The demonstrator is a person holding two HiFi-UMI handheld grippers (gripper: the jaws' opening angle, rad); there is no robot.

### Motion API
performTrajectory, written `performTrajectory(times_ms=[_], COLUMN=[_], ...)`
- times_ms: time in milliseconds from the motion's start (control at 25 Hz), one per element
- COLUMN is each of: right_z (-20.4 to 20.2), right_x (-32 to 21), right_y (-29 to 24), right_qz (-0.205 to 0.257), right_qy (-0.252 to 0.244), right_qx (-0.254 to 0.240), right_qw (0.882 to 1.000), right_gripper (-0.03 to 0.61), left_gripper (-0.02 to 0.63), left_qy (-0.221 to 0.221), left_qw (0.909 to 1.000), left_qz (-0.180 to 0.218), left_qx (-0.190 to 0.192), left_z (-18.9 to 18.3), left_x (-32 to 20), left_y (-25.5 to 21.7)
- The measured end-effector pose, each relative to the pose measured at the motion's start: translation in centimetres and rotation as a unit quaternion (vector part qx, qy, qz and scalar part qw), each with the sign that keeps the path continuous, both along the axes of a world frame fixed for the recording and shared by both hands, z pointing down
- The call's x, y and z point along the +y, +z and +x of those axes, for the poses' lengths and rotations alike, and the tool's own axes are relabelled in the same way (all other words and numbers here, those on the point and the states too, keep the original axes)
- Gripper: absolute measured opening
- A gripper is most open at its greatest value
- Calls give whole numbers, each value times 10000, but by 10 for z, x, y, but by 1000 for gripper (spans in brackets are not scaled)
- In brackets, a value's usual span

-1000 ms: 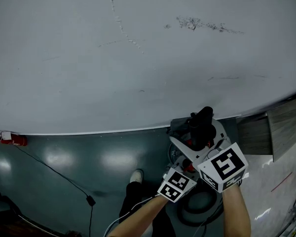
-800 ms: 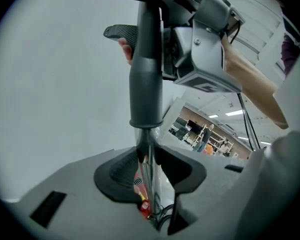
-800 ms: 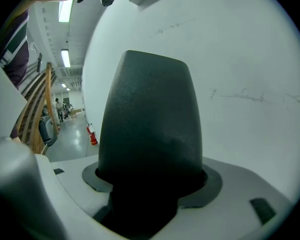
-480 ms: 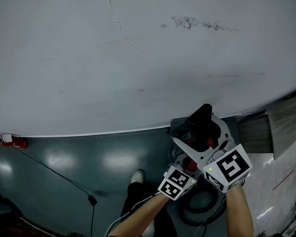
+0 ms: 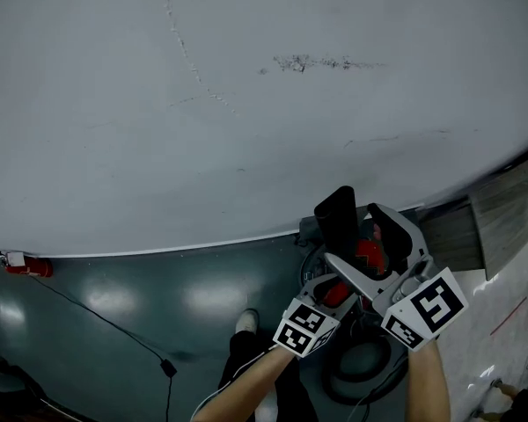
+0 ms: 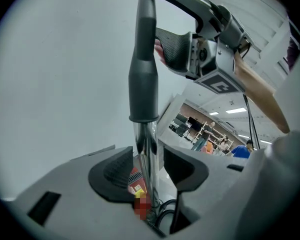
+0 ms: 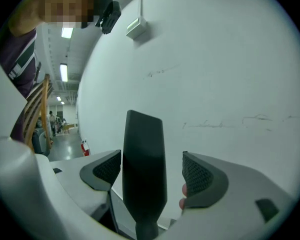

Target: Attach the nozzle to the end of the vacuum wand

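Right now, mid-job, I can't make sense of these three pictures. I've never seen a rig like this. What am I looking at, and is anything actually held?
There is no robot here. A person holds a pair of hand-held tongs in each hand, each carrying a black-and-white marker cube. The head view comes from a camera on the person's head, looking down a white wall to the dark teal floor; there is no table. The other two pictures come from cameras riding on the tools themselves. The left tongs straddle the shiny chrome tube of the vacuum wand. The right tongs straddle the dark flat-tipped plastic nozzle, which appears seated on the wand's upper end. Both sets of jaws have just been opening and neither presses on anything, so nothing is gripped.
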State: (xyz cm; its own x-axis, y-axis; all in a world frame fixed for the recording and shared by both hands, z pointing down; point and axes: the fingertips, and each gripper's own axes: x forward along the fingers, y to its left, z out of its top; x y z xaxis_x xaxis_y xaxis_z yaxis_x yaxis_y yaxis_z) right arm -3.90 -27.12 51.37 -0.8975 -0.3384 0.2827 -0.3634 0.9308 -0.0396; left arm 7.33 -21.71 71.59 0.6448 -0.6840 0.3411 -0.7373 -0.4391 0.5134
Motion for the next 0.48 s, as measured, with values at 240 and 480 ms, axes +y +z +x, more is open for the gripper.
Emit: performTrajectory(times_ms=[240, 480], right_z=[49, 85], right_x=[7, 31], right_y=[-14, -24], right_qz=[-503, -909], right_qy=[585, 968], right_qx=[-487, -726], right_qw=[9958, 9885], right_gripper=[362, 359], left_gripper=[183, 173], left_qy=[-260, -436], left_qw=[9996, 9989], left_qz=[-62, 130], left_qx=[86, 107], left_z=[-19, -35], left_x=[10, 19], left_y=[-32, -95])
